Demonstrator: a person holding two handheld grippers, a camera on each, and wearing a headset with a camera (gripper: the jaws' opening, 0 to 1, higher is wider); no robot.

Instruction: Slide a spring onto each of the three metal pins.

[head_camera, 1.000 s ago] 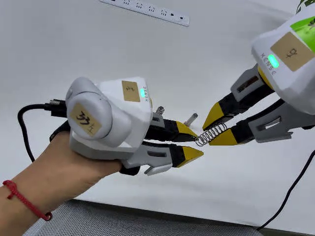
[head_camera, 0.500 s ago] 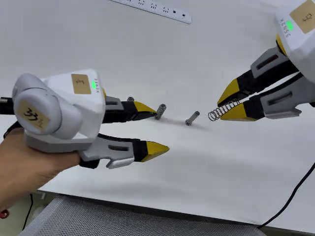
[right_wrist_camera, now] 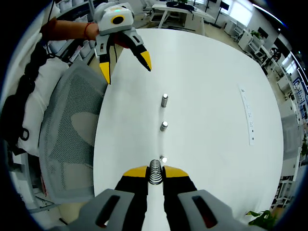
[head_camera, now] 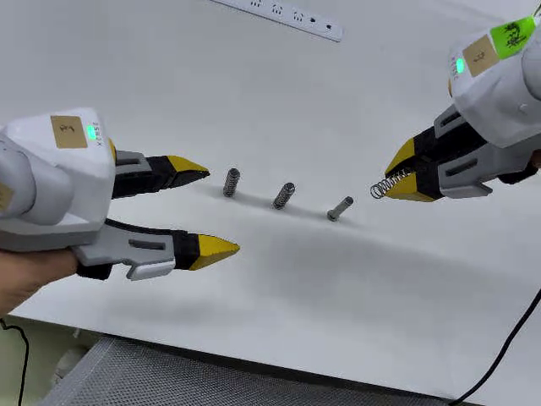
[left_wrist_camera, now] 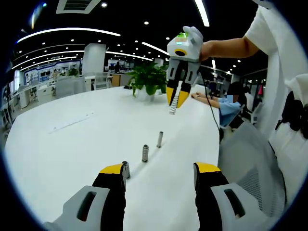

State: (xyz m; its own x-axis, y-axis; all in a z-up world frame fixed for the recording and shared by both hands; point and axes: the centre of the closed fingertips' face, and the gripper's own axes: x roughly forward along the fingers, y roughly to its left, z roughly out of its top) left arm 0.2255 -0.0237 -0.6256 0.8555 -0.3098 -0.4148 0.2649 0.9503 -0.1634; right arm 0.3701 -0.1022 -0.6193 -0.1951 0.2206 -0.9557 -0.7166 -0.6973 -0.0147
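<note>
Three metal pins stand in a row on the white table. The left pin [head_camera: 232, 181] and the middle pin [head_camera: 284, 195] each wear a spring. The right pin [head_camera: 340, 208] is bare. My right gripper [head_camera: 392, 181] hovers just right of that bare pin, shut on a loose spring [head_camera: 385, 185] that sticks out from its tips. In the right gripper view the spring [right_wrist_camera: 154, 172] sits between my jaws, close above the nearest pin [right_wrist_camera: 163, 159]. My left gripper [head_camera: 223, 211] stands open and empty, left of the row; the sprung nearest pin [left_wrist_camera: 125, 169] is by its left jaw.
A white power strip [head_camera: 287, 13] lies at the table's far edge. A grey mesh chair [head_camera: 169, 372] is below the near edge. A black cable [head_camera: 507, 338] hangs at the lower right. Other people sit at the table's far end [left_wrist_camera: 231, 103].
My left gripper has drawn back to the left, away from the pins, with its jaws wider apart. My right gripper has pulled right and upward, still holding the spring.
</note>
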